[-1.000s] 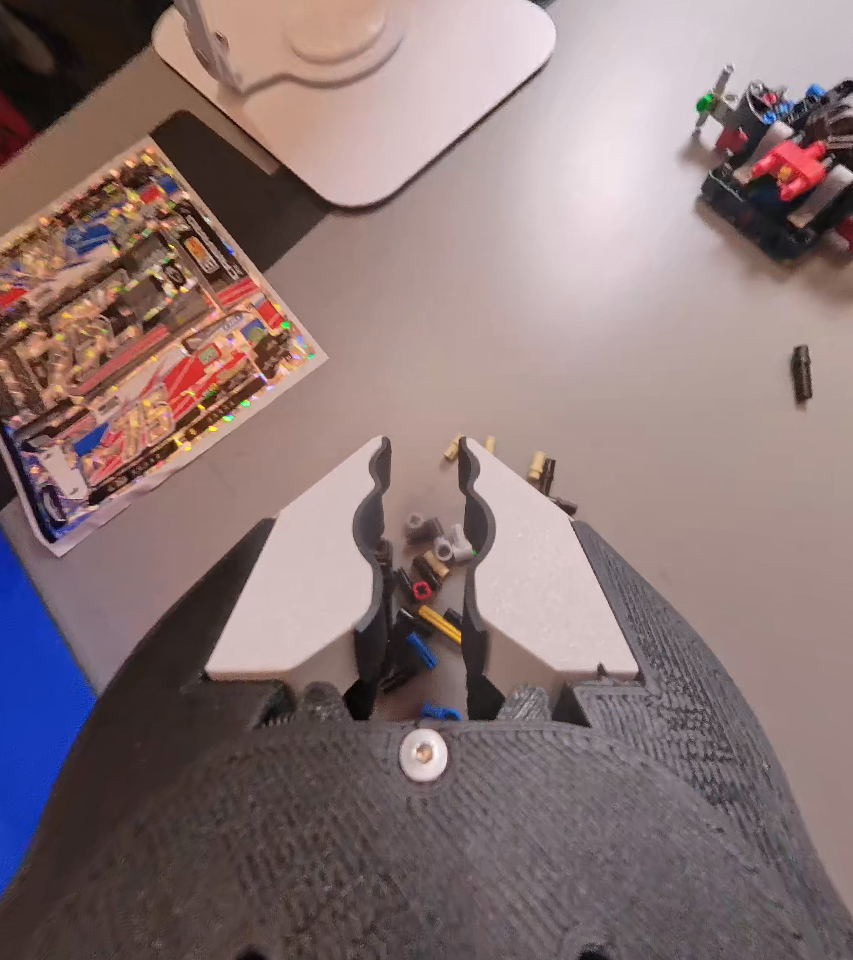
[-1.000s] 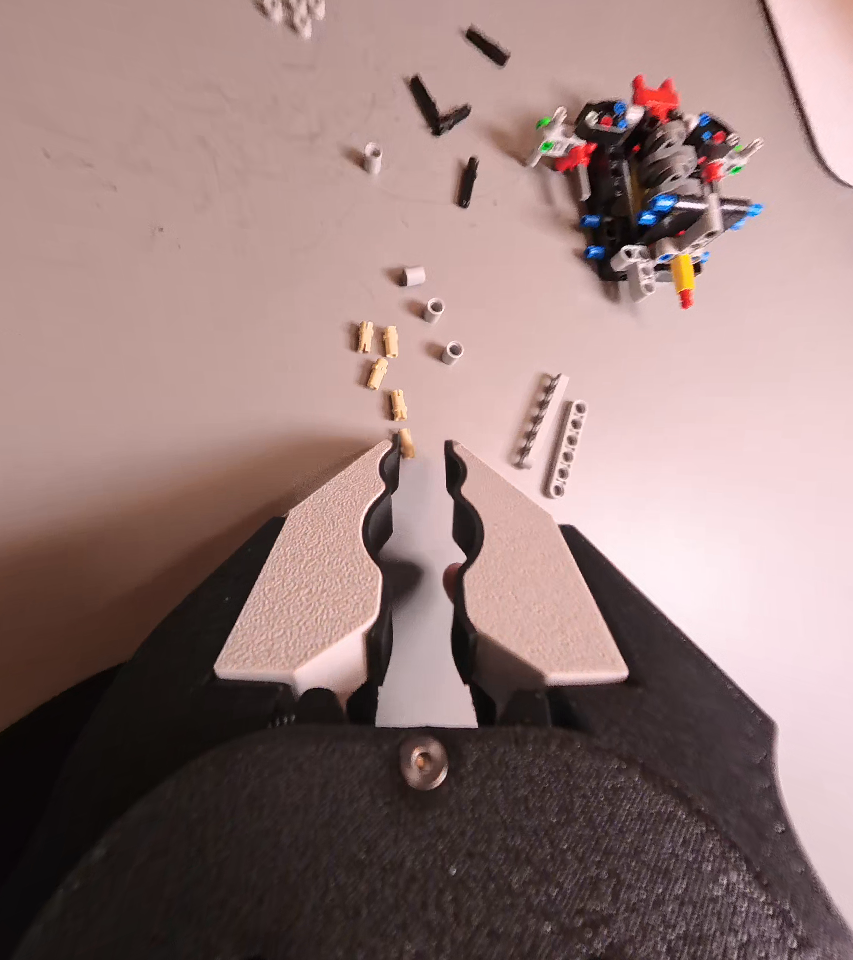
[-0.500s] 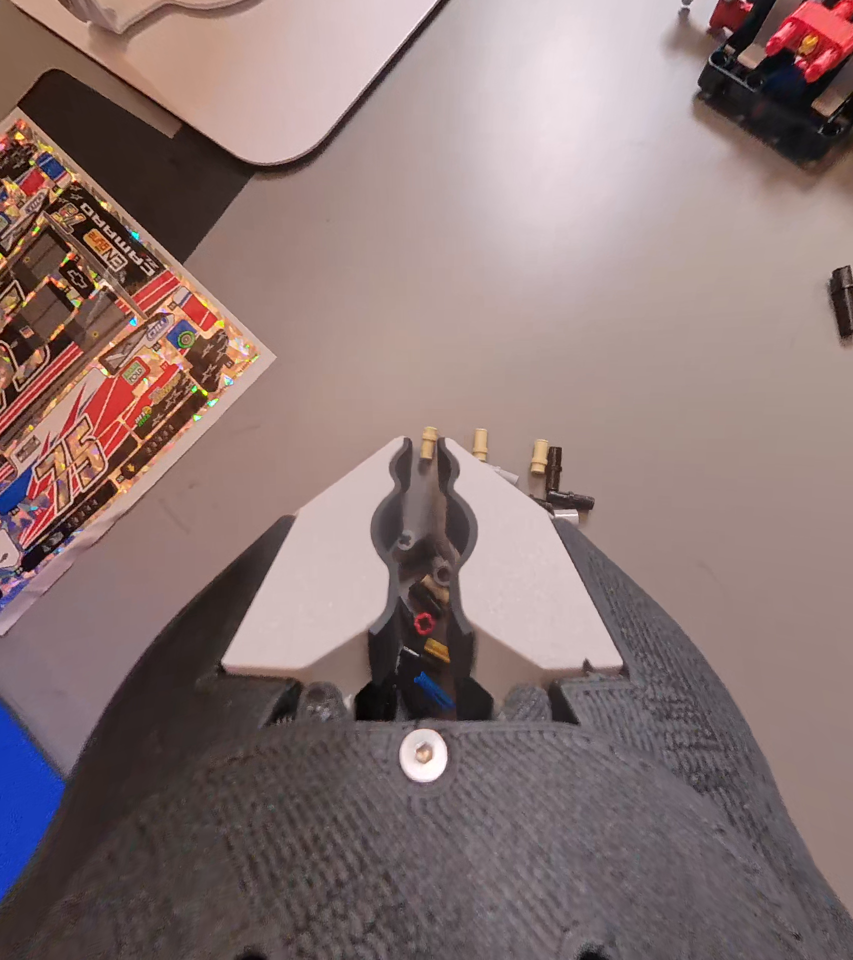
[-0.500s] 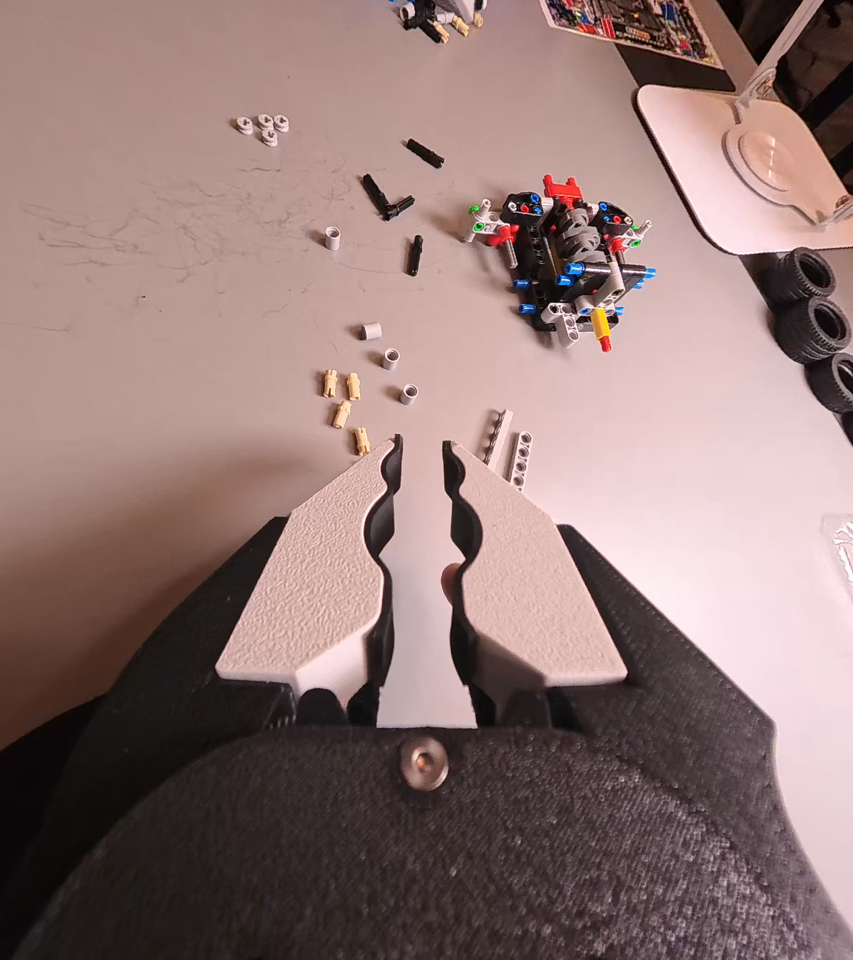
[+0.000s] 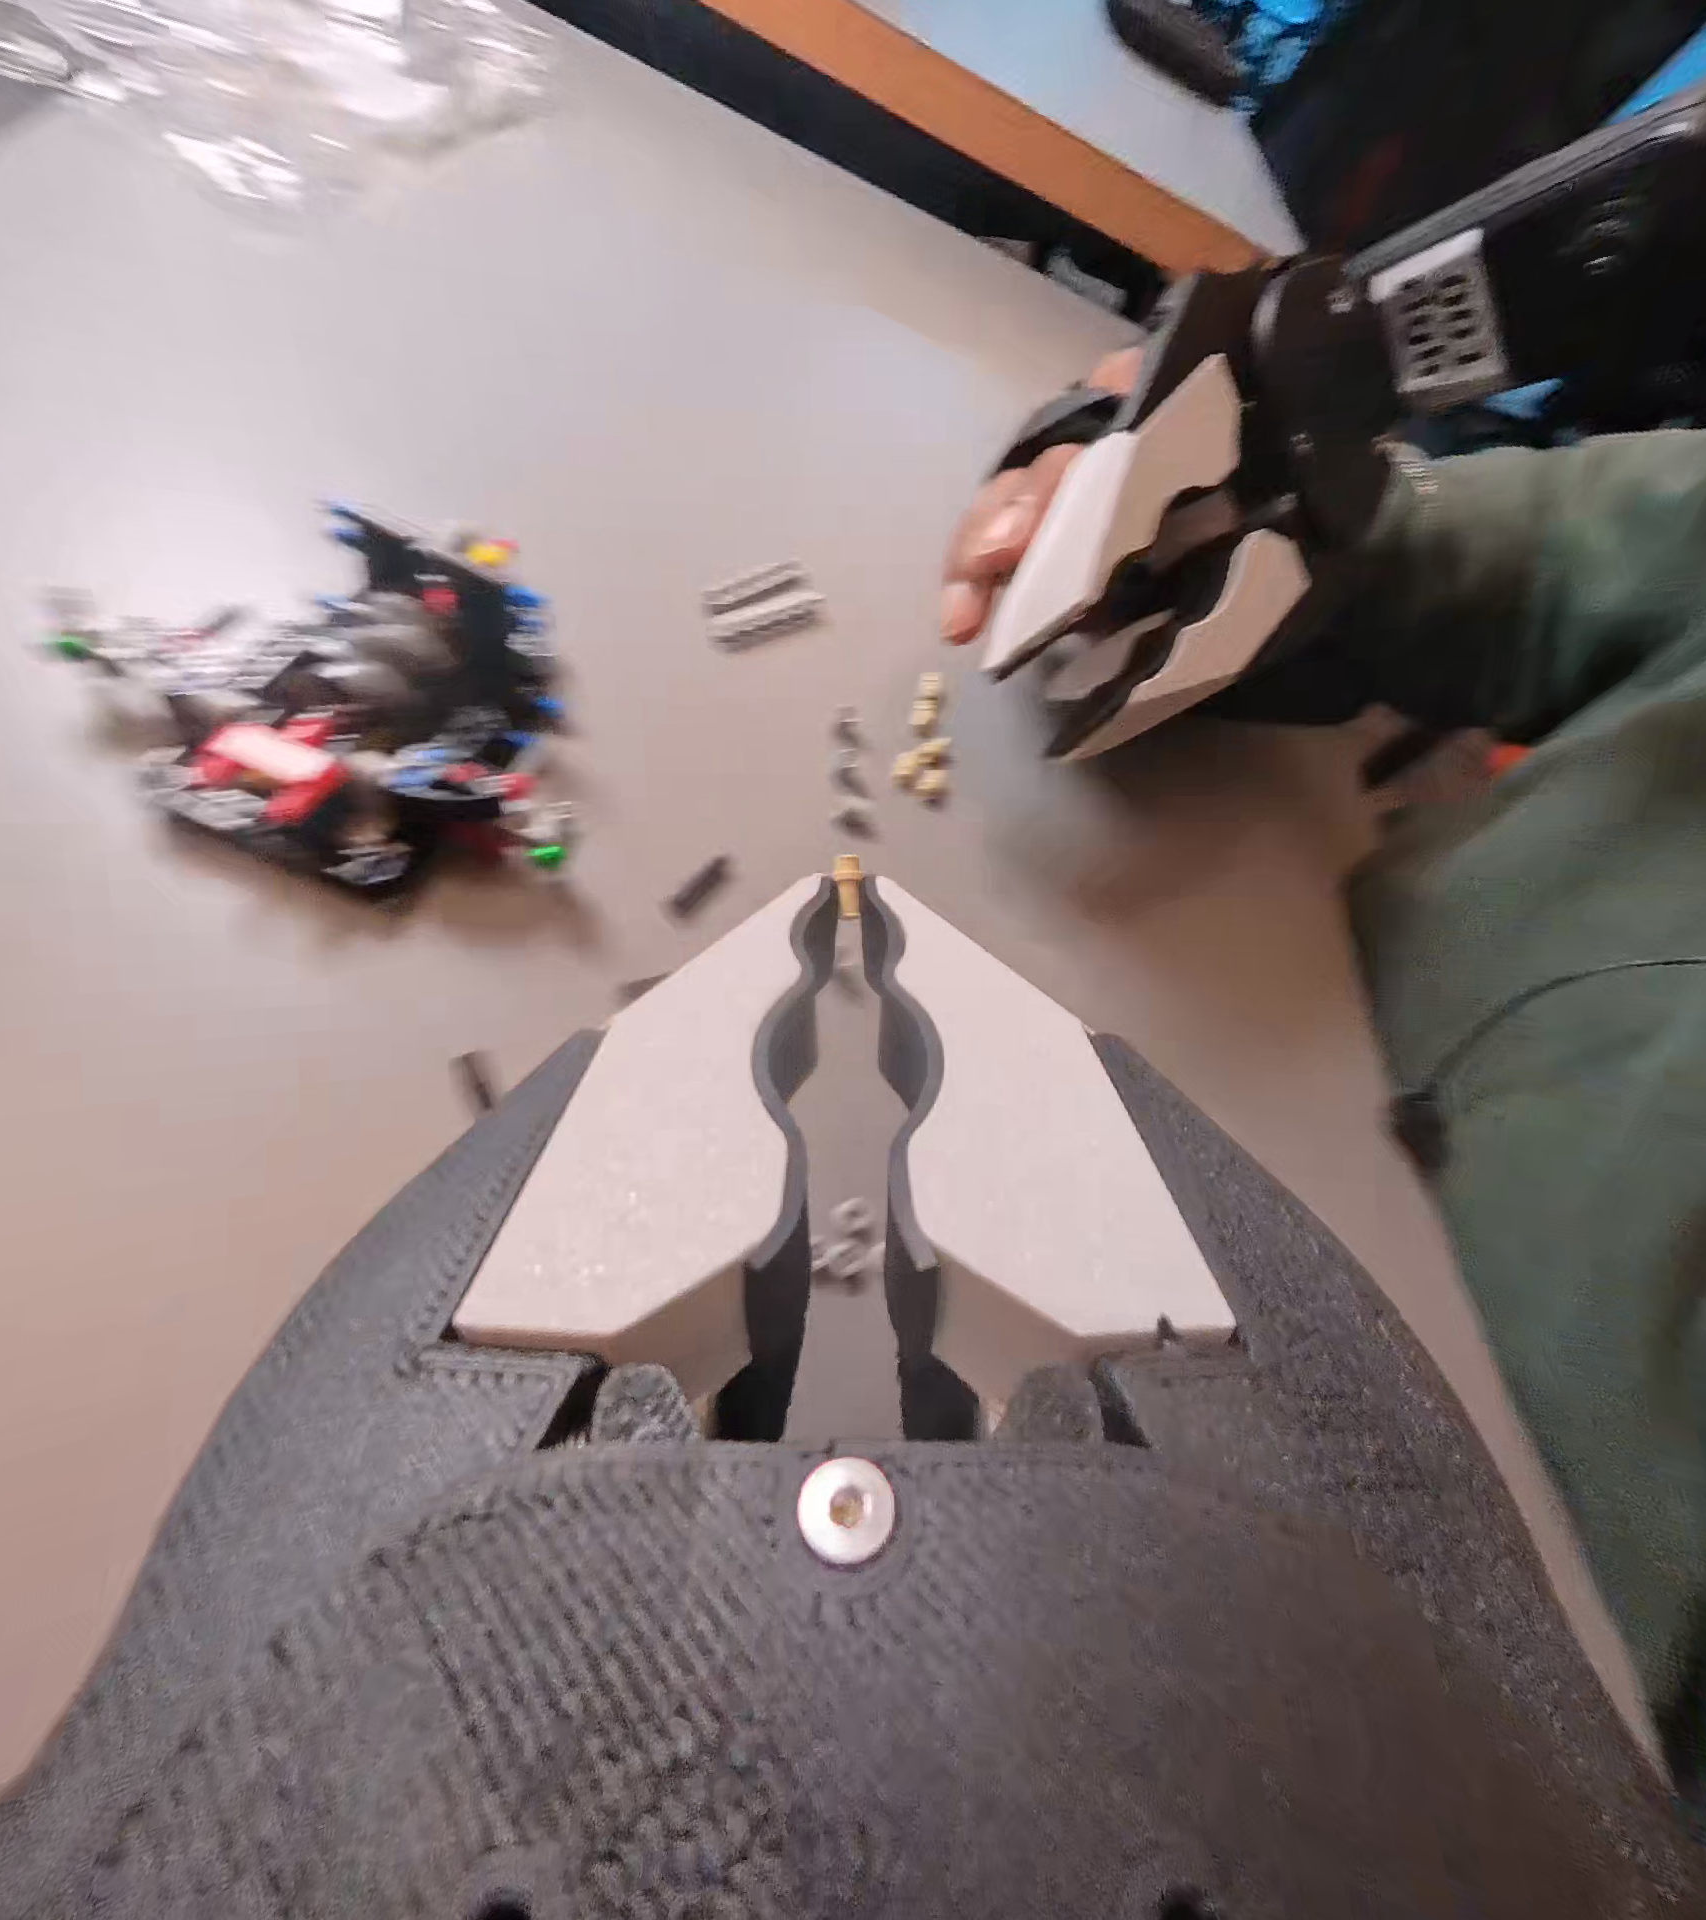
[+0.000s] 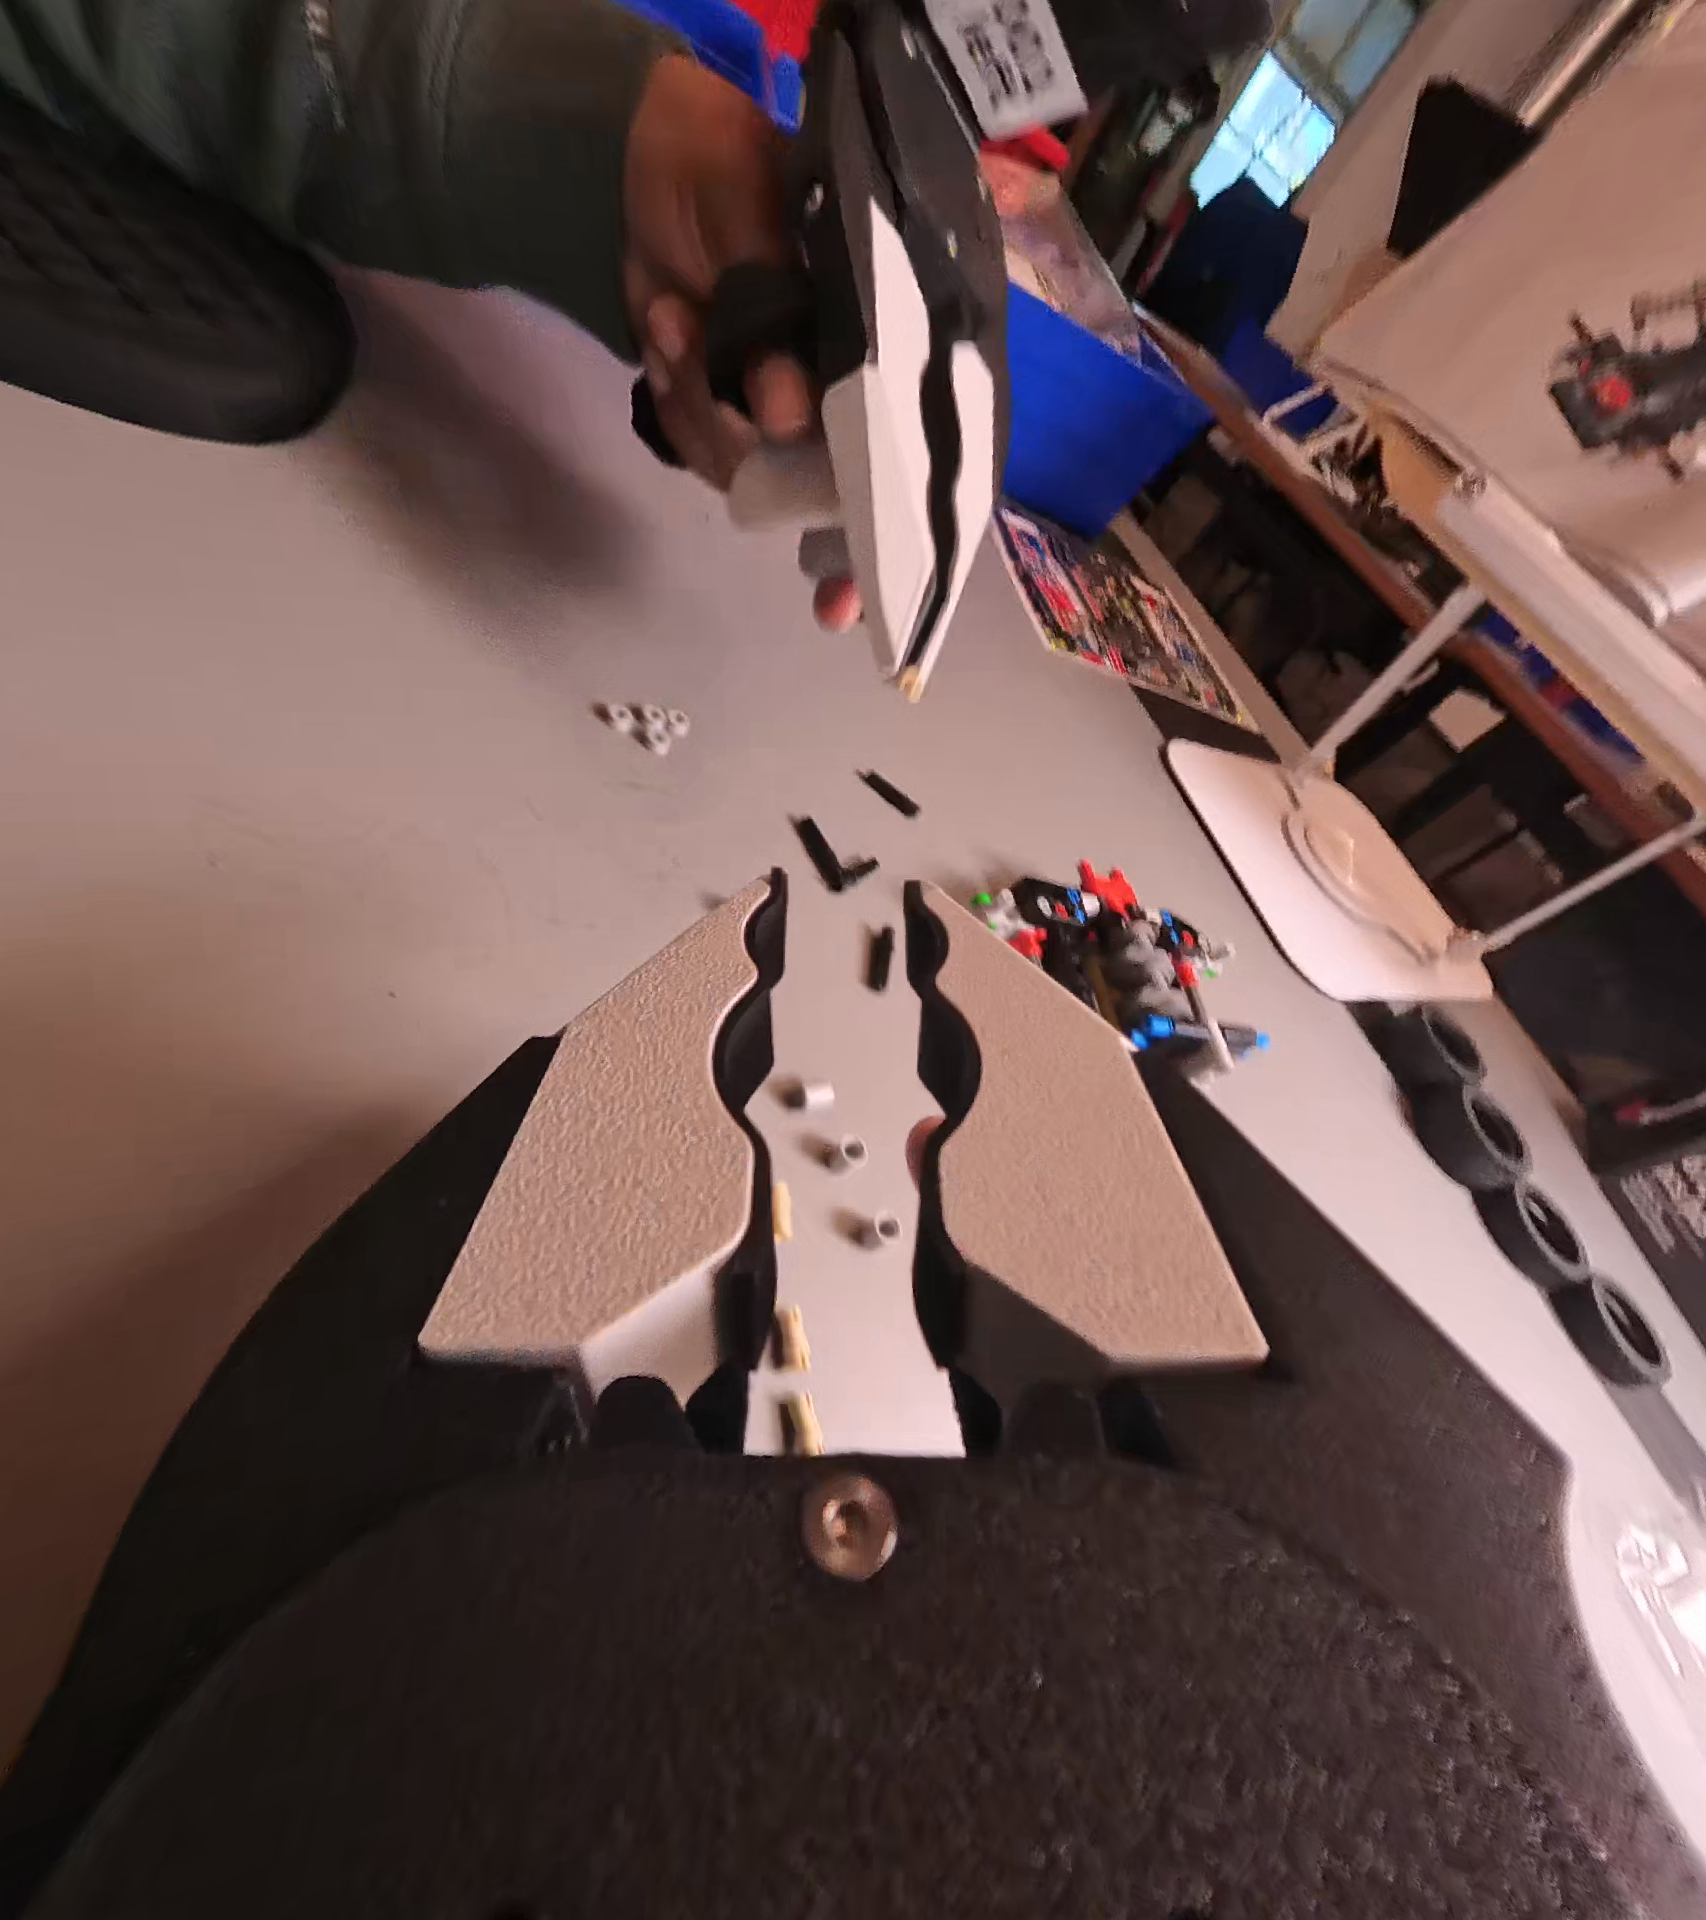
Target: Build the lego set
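My left gripper (image 5: 846, 891) is shut on a small tan lego pin (image 5: 846, 881) held at its tips, lifted above the table. It also shows in the right wrist view (image 6: 913, 681), with the pin's end (image 6: 911, 683) poking out. The partly built lego car (image 5: 350, 717) sits on the table to the left; in the right wrist view (image 6: 1119, 961) it lies just right of my right gripper (image 6: 841, 891), which is open and empty above loose pieces. My right gripper also shows in the left wrist view (image 5: 1036, 707), held by a hand.
Tan pins (image 5: 924, 738), grey bushes (image 6: 841, 1151) and black pins (image 6: 833, 852) lie scattered on the table. A cluster of grey bushes (image 6: 643, 722) lies farther off. A white stand base (image 6: 1327, 873), black tyres (image 6: 1514, 1174), a sticker sheet (image 6: 1109, 613) and a blue bin (image 6: 1088, 416) stand at the right.
My left gripper closed on a tan pin from the pile, lifted it and swung toward the car. My right gripper rose and tilted, staying open.
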